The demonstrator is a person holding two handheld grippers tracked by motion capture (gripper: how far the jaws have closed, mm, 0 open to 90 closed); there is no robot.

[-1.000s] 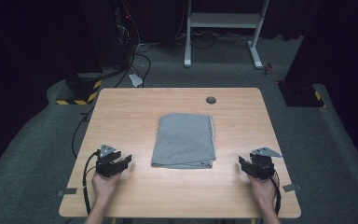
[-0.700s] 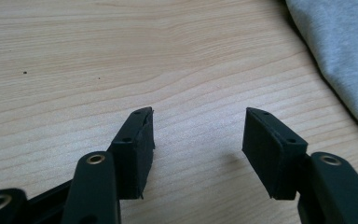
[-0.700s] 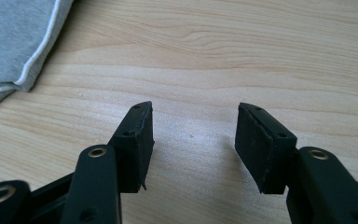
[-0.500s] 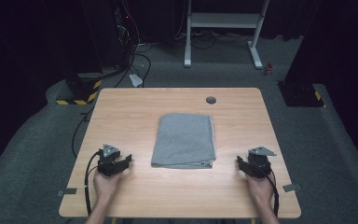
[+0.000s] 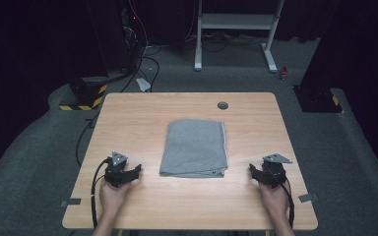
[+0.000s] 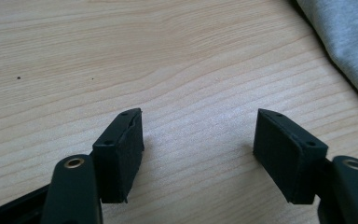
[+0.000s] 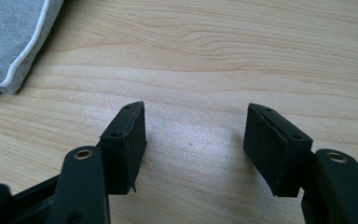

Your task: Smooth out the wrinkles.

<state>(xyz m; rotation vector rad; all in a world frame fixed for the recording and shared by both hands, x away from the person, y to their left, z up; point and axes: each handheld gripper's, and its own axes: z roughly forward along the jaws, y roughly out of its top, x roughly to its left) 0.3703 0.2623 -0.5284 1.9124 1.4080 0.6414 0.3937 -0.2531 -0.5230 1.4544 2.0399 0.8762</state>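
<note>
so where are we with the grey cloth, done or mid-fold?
Looks done: the grey cloth lies folded into a neat rectangle mid-table, flat, edges lined up. In hand: nothing. The left gripper and right gripper sit on bare wood either side of it, apart from the cloth, jaws open and just widened, nothing between them. Left: possibly another fold or moving it away; neither has started.

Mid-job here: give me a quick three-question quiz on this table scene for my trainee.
1. True or false: the left gripper holds the cloth.
2. What lies between the right gripper's jaws? A) cloth B) bare table C) cable
3. How is the cloth lying?

Key:
1. False; its jaws stand open beside the cloth, having just been opening.
2. B; the table.
3. Folded flat, mid-table, between the grippers.
</note>
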